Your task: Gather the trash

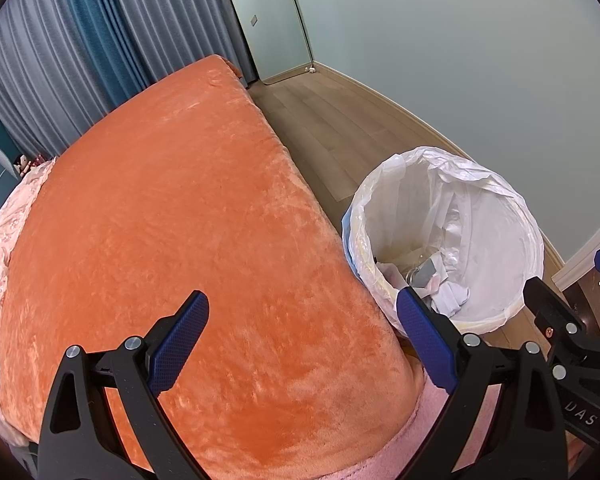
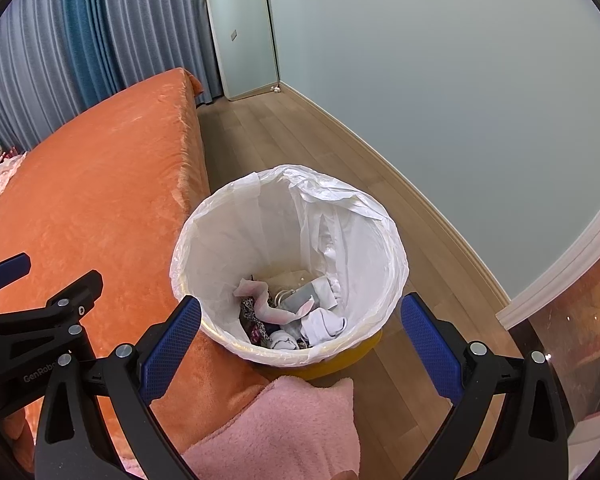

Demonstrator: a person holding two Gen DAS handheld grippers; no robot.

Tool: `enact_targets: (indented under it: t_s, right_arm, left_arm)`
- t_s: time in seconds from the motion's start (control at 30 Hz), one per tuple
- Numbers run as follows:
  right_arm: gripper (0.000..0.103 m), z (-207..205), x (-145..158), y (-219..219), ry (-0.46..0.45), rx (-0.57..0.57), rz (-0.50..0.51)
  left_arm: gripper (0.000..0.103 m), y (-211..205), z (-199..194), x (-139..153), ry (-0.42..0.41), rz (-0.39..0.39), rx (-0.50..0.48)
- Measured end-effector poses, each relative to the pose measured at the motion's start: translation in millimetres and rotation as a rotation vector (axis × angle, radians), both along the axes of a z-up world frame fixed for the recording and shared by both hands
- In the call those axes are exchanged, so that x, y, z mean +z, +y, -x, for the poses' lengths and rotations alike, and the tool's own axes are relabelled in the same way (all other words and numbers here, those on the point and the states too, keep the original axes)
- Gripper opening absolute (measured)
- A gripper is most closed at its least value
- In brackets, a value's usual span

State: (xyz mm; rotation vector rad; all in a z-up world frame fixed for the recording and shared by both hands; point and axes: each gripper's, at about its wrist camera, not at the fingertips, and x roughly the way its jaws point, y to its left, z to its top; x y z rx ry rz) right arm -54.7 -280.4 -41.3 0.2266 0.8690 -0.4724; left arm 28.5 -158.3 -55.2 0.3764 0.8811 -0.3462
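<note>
Here both grippers, the left gripper (image 1: 302,338) over the orange bed cover (image 1: 172,216) and the right gripper (image 2: 300,334) above the lined waste bin (image 2: 396,268), hang with fingers apart and empty, since the crumpled trash (image 2: 292,312) already lies inside, beside the bed.

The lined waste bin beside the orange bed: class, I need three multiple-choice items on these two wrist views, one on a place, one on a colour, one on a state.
1. Where does the round waste bin with the white plastic liner stand?
A. on the bed
B. on the wooden floor beside the bed
C. inside a cupboard

2. What colour is the plush blanket covering the bed?
A. orange
B. green
C. black

3. How do the right gripper and left gripper stand?
A. both shut on paper
B. one open, one shut
C. both open, holding nothing

Answers: 1 B, its yellow base rests on floorboards at the bed's edge. 2 A, orange in both views. 3 C, blue pads spread wide with nothing between.
</note>
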Motion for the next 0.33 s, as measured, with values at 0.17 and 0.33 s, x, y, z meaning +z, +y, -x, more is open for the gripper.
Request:
enact_targets:
  t_s: [0.17, 0.33]
  right_arm:
    - [0.096, 0.9, -0.4, -0.7, -0.001, -0.004, -0.001]
    - [0.096, 0.9, -0.3, -0.8, -0.001, -0.003, -0.002]
  left_arm:
    - [0.09, 0.7, -1.2, -1.9, 0.011, -0.001, -0.002]
    - [0.09, 1.7, -1.6, -4.6, 0.022, 0.002, -0.021]
